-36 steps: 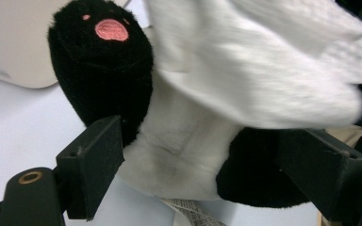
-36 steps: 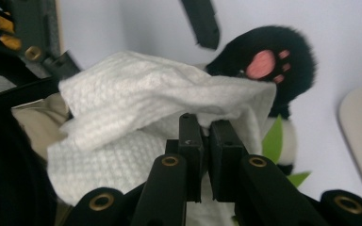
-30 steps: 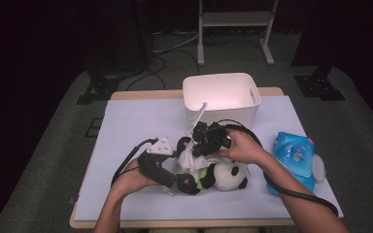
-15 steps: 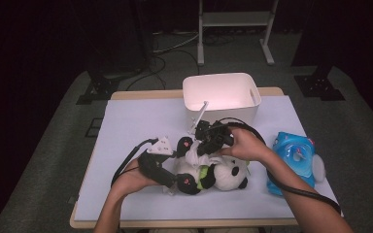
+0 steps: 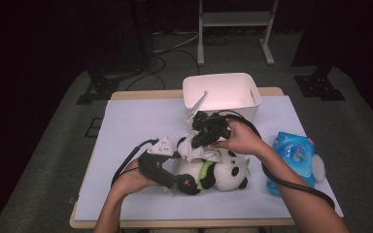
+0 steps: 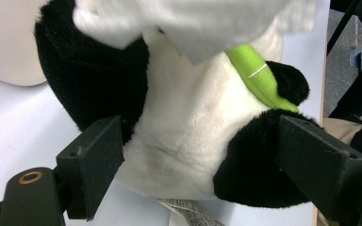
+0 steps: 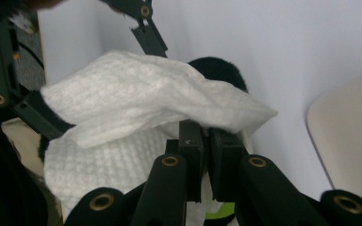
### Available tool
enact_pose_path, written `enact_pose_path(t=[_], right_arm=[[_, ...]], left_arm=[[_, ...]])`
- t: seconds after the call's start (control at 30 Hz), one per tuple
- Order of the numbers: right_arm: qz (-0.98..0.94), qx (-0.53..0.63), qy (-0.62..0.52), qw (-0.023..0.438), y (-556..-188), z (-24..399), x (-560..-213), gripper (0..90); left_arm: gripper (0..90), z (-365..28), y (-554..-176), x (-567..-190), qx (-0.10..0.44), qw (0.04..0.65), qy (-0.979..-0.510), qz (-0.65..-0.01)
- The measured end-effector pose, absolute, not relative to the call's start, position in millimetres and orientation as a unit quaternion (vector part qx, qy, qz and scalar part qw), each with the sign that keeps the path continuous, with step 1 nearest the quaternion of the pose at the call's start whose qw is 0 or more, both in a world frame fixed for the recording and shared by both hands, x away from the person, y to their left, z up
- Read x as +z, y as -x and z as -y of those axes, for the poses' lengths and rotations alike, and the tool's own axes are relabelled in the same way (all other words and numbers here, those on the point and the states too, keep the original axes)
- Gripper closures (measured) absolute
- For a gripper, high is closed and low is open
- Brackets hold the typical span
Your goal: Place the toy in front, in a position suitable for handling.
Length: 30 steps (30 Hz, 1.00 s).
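Fingers of the right gripper (image 7: 206, 160) are clenched on a white cloth (image 7: 136, 99) draped over the toy panda (image 5: 213, 170), low in the middle of the high view. Fingers of the left gripper (image 6: 202, 165) stand wide around the panda's lower body, touching its black legs on both sides. Behind it on the table (image 5: 126, 126) stands a white tub (image 5: 238, 92); a blue toy (image 5: 294, 155) lies at right.

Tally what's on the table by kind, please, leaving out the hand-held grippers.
Plush panda: 1
White cloth: 1
White bin: 1
Blue toy: 1
Total: 4
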State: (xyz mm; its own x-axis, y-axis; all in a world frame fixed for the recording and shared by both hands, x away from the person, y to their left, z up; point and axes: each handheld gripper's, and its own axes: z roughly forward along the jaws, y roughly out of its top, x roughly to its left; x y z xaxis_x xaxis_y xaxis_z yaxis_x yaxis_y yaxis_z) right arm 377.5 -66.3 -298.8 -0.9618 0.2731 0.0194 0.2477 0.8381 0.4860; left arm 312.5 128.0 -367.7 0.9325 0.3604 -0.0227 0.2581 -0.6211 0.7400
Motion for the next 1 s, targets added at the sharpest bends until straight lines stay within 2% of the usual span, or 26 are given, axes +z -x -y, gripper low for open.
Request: enact_pose_path(t=[0.33, 0.73, 1.0], right_arm=[[-0.953, 0.256, -0.159, 0.034, -384, 93, -290, 84.3], [-0.952, 0.228, -0.202, 0.019, -382, 150, -317, 84.3], [-0.947, 0.249, -0.204, 0.012, -369, 161, -327, 84.7]], left_arm=[[15.4, -126, -312, -368, 0.06, 0.397, -0.9, -0.167], [15.4, -126, -312, -366, 0.059, 0.399, -0.9, -0.164], [15.3, -128, -313, -363, 0.054, 0.41, -0.895, -0.168]])
